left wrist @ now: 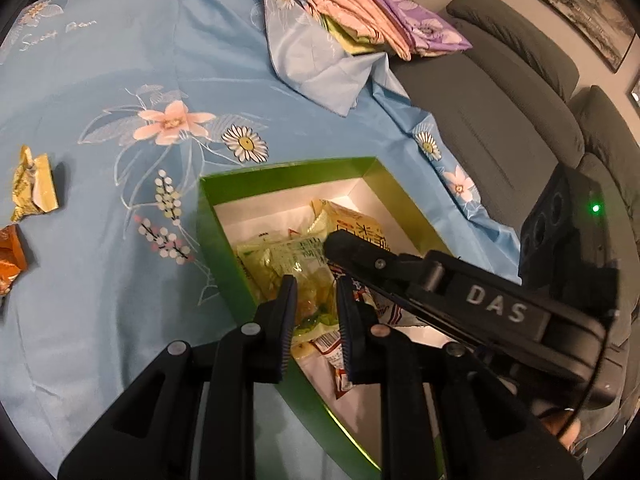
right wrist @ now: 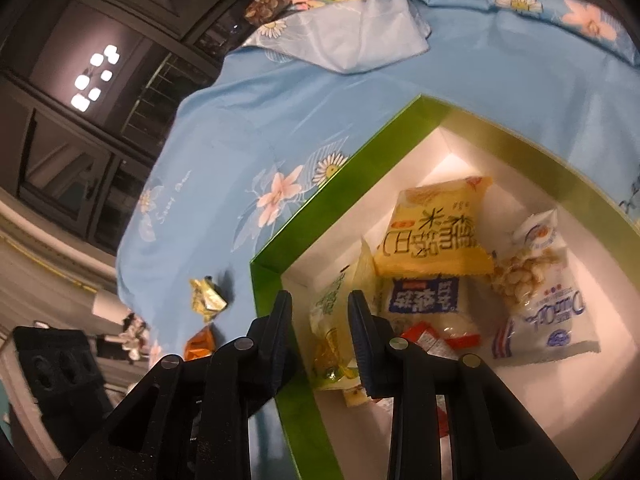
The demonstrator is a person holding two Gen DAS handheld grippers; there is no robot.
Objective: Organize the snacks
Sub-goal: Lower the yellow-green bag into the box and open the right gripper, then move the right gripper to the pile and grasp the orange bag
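A green box (left wrist: 288, 170) (right wrist: 340, 184) with a white inside sits on the blue flowered cloth. Inside it, a green snack packet (left wrist: 288, 260) (right wrist: 334, 320) leans by the left wall, beside a yellow packet (left wrist: 356, 220) (right wrist: 436, 232), a blue-and-white packet (right wrist: 424, 300) and a white nut packet (right wrist: 548, 300). My left gripper (left wrist: 315, 282) hovers shut over the box's left rim, and the green packet shows through its narrow gap. My right gripper (right wrist: 320, 296) (left wrist: 340, 246) reaches in from the right, also shut, just above the same packet. A gold wrapper (left wrist: 34, 184) (right wrist: 206, 294) and an orange one (left wrist: 10, 256) (right wrist: 200, 344) lie on the cloth.
The blue cloth (left wrist: 120, 60) stretches wide to the left of the box. A pile of folded fabrics (left wrist: 380, 12) lies at its far edge. A grey sofa (left wrist: 500, 100) stands right of the cloth. Dark windows (right wrist: 80, 120) are beyond its far side.
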